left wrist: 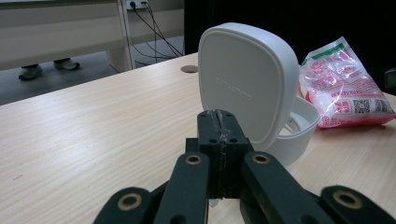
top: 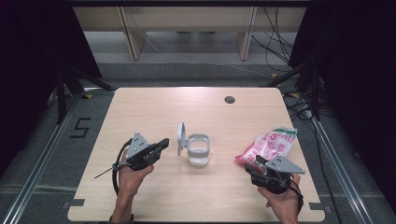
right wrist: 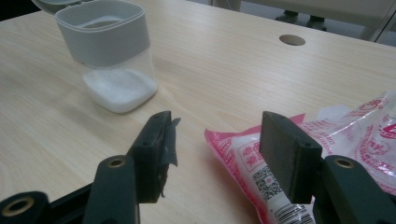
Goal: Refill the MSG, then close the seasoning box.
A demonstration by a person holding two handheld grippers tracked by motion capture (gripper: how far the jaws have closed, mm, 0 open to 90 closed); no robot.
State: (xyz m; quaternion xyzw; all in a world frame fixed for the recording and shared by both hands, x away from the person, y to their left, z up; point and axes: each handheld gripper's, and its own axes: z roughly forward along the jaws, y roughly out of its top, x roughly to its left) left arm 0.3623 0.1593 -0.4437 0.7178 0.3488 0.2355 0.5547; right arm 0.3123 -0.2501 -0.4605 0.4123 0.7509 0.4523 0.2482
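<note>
Fingers (right wrist: pixel 285 154) of right gripper (right wrist: pixel 219 149) spread over the pink bag (right wrist: pixel 243 158) corner.

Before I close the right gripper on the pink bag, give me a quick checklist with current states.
1. Right gripper open: ok, jaws stand apart.
2. Pink bag lined up: ok, its corner lies between the jaws.
3. Container lid open: ok, it stands raised on its hinge.
4. Container upright with white powder at the bottom: ok.
5. Left gripper free: ok, shut on nothing, just short of the lid.
6. Bag sealed or cut: cannot tell.
</note>
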